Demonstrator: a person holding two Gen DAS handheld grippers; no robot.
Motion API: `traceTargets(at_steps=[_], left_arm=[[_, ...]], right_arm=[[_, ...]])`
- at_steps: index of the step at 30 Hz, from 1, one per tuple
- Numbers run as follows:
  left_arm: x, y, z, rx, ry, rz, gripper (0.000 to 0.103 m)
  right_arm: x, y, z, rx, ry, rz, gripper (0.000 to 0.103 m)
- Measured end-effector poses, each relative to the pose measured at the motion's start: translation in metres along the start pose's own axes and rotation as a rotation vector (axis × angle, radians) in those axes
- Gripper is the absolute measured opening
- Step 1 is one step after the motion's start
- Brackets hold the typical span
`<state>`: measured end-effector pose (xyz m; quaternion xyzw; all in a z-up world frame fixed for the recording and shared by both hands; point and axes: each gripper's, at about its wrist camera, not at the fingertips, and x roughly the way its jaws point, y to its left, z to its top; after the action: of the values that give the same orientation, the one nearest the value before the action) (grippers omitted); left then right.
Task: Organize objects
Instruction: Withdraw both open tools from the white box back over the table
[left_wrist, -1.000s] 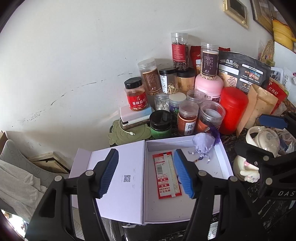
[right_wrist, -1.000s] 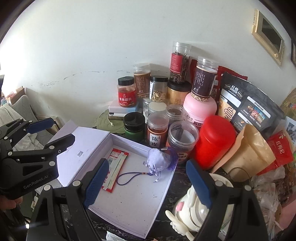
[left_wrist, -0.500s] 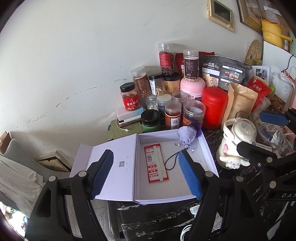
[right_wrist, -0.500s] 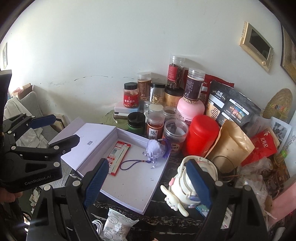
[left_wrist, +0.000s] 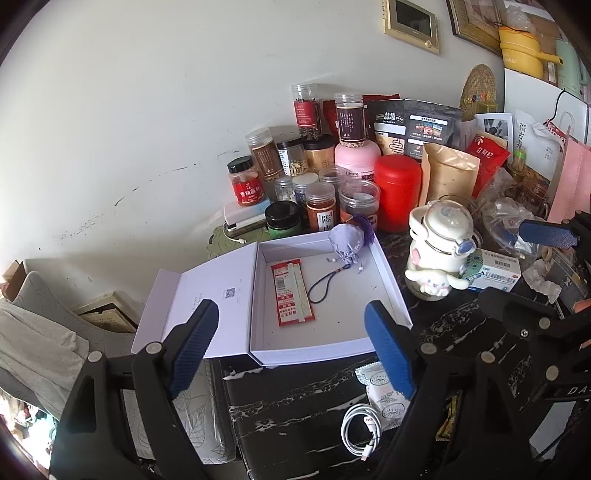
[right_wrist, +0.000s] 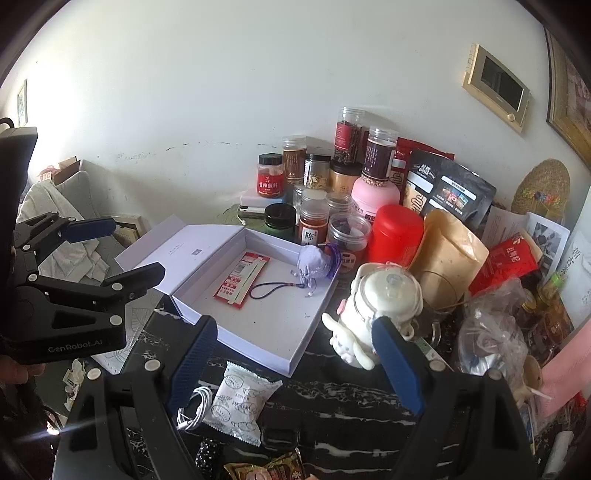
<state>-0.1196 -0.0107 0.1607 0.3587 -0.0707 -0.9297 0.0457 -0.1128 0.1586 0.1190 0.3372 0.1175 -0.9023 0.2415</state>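
Ahead, the white box (left_wrist: 391, 295) lies beyond both tools — left tool (left_wrist: 295, 350) released; right tool (right_wrist: 295, 362) released, empty

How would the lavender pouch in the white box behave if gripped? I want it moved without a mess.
The lavender pouch looks like soft gathered fabric, so it would probably squash rather than slip. Its dark cord lies loose on the white box floor and would likely dangle. It seems light.
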Motion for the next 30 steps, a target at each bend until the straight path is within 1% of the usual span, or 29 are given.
traceTargets(at_steps=[6, 11, 18, 21, 26, 30], left_arm=[[-0.015, -0.014, -0.026, 0.009, 0.013, -0.007, 0.082], [-0.029, -0.031, -0.05, 0.026, 0.022, -0.032, 0.082], [-0.045, -0.041, -0.072, 0.022, 0.018, -0.038, 0.082], [-0.048, -0.042, -0.079, 0.023, 0.023, -0.054, 0.082], [-0.052, -0.046, -0.095, 0.025, 0.035, -0.058, 0.082], [-0.052, -0.05, -0.11, 0.024, 0.055, -0.068, 0.082]], right_arm=[[-0.01, -0.003, -0.029, -0.006, 0.02, -0.015, 0.086], [-0.016, -0.003, -0.052, -0.011, 0.04, -0.016, 0.086], [-0.028, -0.004, -0.077, 0.001, 0.05, -0.021, 0.086], [-0.032, -0.004, -0.086, 0.006, 0.053, -0.022, 0.086], [-0.036, 0.0, -0.102, 0.005, 0.071, -0.019, 0.086], [-0.036, 0.002, -0.116, 0.012, 0.088, -0.004, 0.086]])
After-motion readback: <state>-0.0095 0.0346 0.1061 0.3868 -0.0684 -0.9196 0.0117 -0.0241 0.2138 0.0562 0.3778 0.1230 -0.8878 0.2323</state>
